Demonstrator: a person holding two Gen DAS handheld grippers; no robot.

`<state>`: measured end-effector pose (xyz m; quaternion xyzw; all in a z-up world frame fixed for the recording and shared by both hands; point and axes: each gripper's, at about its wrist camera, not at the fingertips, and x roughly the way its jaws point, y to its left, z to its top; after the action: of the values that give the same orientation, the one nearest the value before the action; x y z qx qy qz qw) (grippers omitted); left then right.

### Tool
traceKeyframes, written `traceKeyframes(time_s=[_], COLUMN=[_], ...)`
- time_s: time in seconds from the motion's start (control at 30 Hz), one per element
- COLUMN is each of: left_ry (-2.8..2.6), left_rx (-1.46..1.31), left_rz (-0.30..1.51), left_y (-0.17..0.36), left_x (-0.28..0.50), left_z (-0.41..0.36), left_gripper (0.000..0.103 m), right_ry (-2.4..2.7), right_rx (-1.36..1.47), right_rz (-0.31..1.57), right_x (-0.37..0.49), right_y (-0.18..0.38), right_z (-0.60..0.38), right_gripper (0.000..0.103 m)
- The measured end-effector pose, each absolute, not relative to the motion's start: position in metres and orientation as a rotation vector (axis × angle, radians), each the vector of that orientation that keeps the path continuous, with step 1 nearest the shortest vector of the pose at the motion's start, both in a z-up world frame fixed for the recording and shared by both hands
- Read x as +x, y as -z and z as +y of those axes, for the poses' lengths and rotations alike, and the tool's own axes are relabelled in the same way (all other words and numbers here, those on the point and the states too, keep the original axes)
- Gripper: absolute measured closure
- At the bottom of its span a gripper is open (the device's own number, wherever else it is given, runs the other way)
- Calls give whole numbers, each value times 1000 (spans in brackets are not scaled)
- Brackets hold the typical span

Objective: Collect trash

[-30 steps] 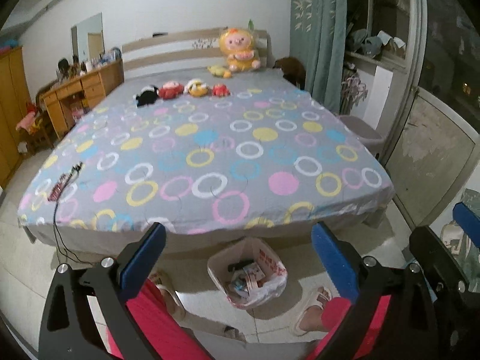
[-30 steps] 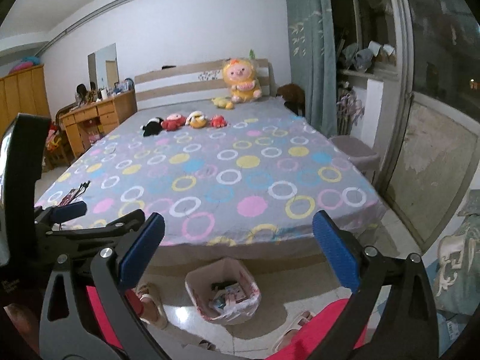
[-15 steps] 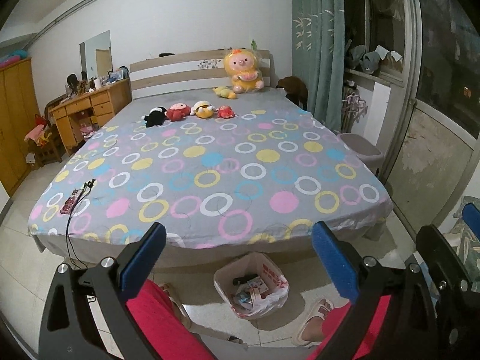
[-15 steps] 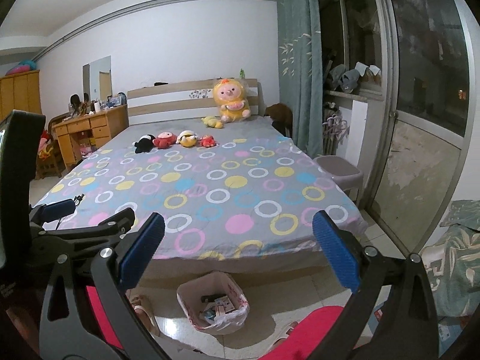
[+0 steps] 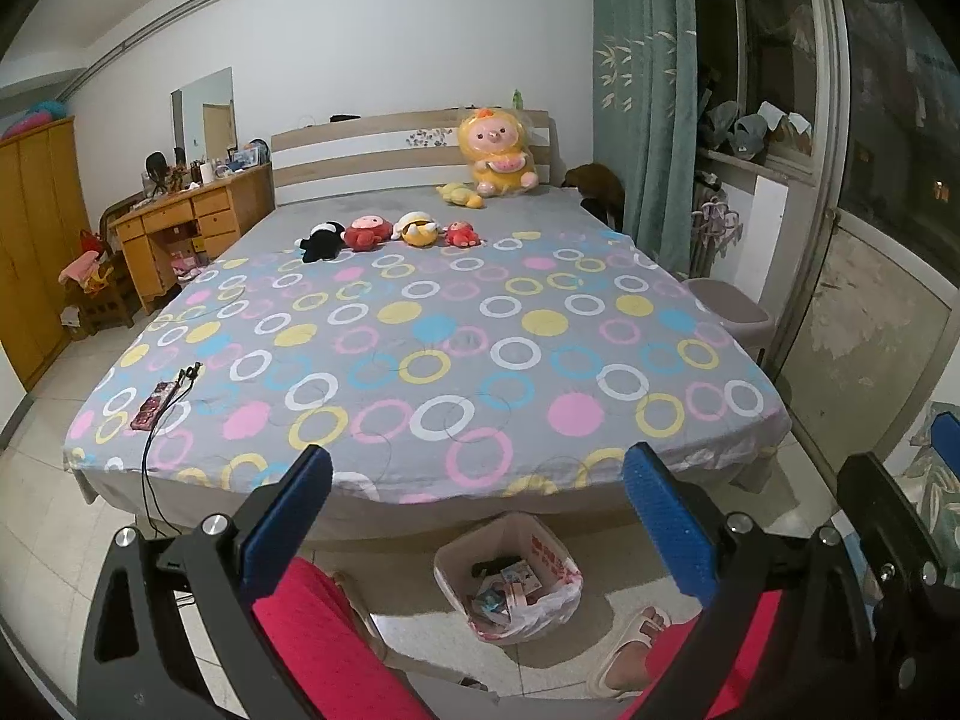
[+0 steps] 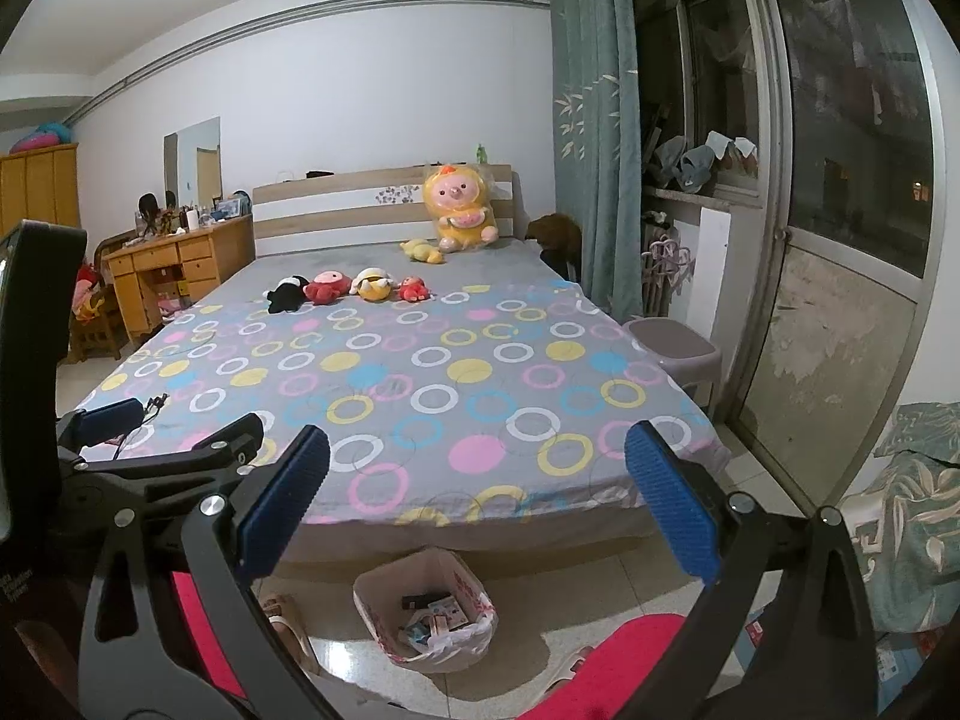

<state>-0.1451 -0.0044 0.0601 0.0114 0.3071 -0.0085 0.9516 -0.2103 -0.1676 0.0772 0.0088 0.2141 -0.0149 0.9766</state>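
A small bin lined with a white and red plastic bag (image 5: 510, 582) stands on the floor at the foot of the bed, with wrappers and small packets inside; it also shows in the right wrist view (image 6: 426, 612). My left gripper (image 5: 477, 516) is open and empty, held high above the bin. My right gripper (image 6: 477, 498) is open and empty too, to the right of the left one. The left gripper's arm (image 6: 150, 462) shows at the left of the right wrist view.
A large bed (image 5: 420, 330) with a ring-patterned grey sheet fills the middle. Plush toys (image 5: 384, 234) lie near the headboard. A phone on a cable (image 5: 157, 411) lies at the bed's left corner. A grey stool (image 5: 729, 306), curtain and glass door stand right. A wooden desk (image 5: 180, 228) stands left.
Both grippers have risen and tilted up, so the bin sits lower in both views and more wall and ceiling show. Both stay open and empty.
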Motion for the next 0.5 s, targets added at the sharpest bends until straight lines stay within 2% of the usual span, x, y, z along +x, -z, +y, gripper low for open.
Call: traceKeyframes(time_s=[0.5], left_ry=[-4], left_rx=[30], left_rz=[615], left_y=[-64], left_x=[-148], left_z=[-6], left_gripper=[8], right_ry=[39], right_rx=[14], right_rz=[427], right_x=[-212], right_y=[-84], right_z=[-164], right_gripper=[7])
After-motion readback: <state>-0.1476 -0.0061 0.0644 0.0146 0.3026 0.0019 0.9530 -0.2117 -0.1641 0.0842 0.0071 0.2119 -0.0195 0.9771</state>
